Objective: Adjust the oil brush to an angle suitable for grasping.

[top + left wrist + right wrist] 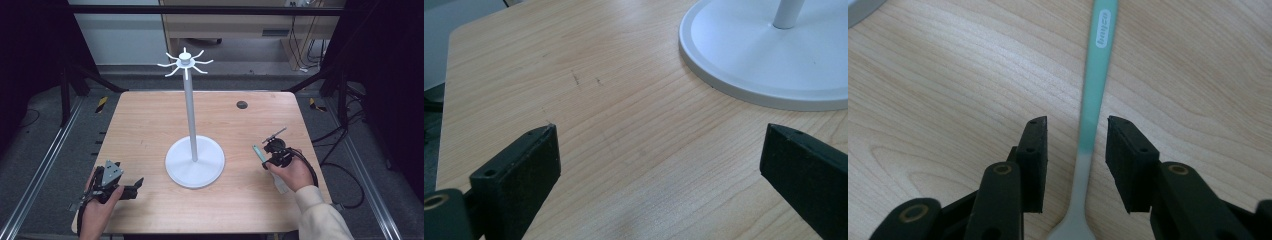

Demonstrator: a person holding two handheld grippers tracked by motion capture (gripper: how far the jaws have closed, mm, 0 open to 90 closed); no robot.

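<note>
**Right tool straddles a green-handled utensil on the wooden surface**

The right tool (1075,135) points down at the wooden surface (150,125), and its two black jaws stand partly apart on either side of a slim utensil (1094,95). The utensil lies flat on the wood. Its handle is mint green with a small white label near the far end, and it fades to pale grey toward the wider end that passes under the tool. In the right gripper view there is a visible gap between each pad and the handle, so the pads do not press on it; the handle runs between them, a little nearer the right-hand jaw.

In the high view the right tool (274,150) sits at the right side of the surface, gripped by a hand in a cream sleeve, with the green end of the utensil (257,151) poking out toward the middle of the surface.

The left tool (131,187) rests low at the near left corner, held in the other hand. Its jaws are spread wide, with bare wood between them in the left gripper view (659,150).

A white stand (194,160) occupies the middle of the surface: a round flat base, a tall thin pole, and a ring of curved hooks at the top. It stands between the two tools, well apart from the utensil.
</note>
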